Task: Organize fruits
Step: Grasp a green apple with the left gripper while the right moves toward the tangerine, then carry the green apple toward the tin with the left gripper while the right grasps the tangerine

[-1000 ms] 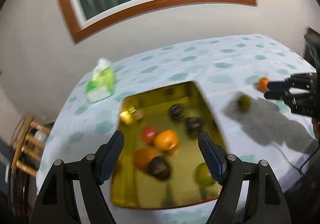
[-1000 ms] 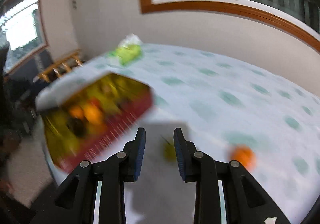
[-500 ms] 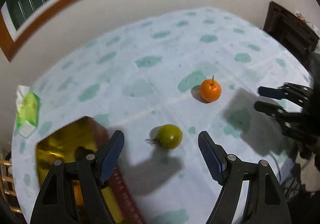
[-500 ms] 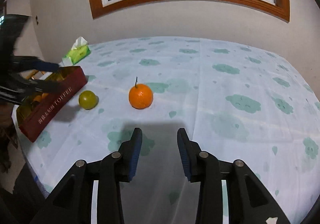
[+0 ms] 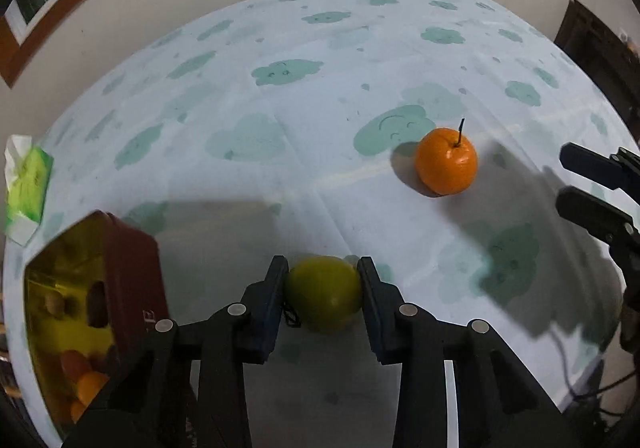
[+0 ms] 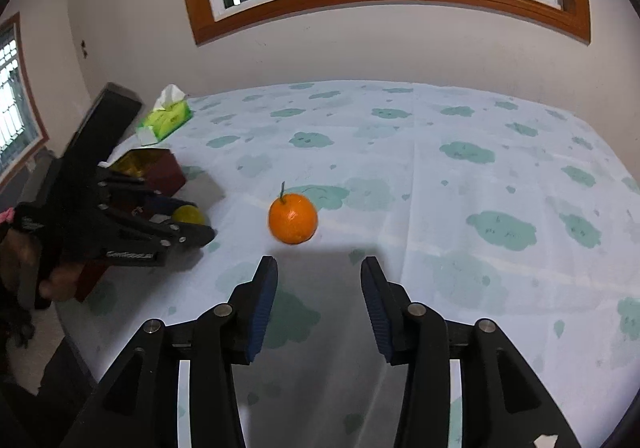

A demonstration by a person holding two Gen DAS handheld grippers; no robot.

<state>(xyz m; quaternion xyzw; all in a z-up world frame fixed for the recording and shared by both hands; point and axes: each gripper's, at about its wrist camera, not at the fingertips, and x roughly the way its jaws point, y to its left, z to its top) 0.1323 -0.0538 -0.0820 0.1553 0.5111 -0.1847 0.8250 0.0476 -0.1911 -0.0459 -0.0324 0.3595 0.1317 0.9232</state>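
My left gripper (image 5: 323, 288) is shut on a green fruit (image 5: 325, 293) that rests on the tablecloth; it also shows in the right wrist view (image 6: 188, 215). An orange fruit with a stem (image 5: 446, 161) sits on the cloth to the right, also in the right wrist view (image 6: 293, 218). My right gripper (image 6: 319, 280) is open and empty, just short of the orange. A dark red box with a gold lining (image 5: 132, 272) holds several fruits at the left.
A green tissue pack (image 5: 26, 188) lies at the table's far left, beyond the box. The table (image 6: 460, 176) has a pale cloth with green cloud prints. A wall and window stand behind it. A dark cabinet (image 5: 600, 48) stands at the right.
My left gripper has moved from over the box to the green fruit and shut on it. My right gripper has come closer to the orange fruit and stays open.
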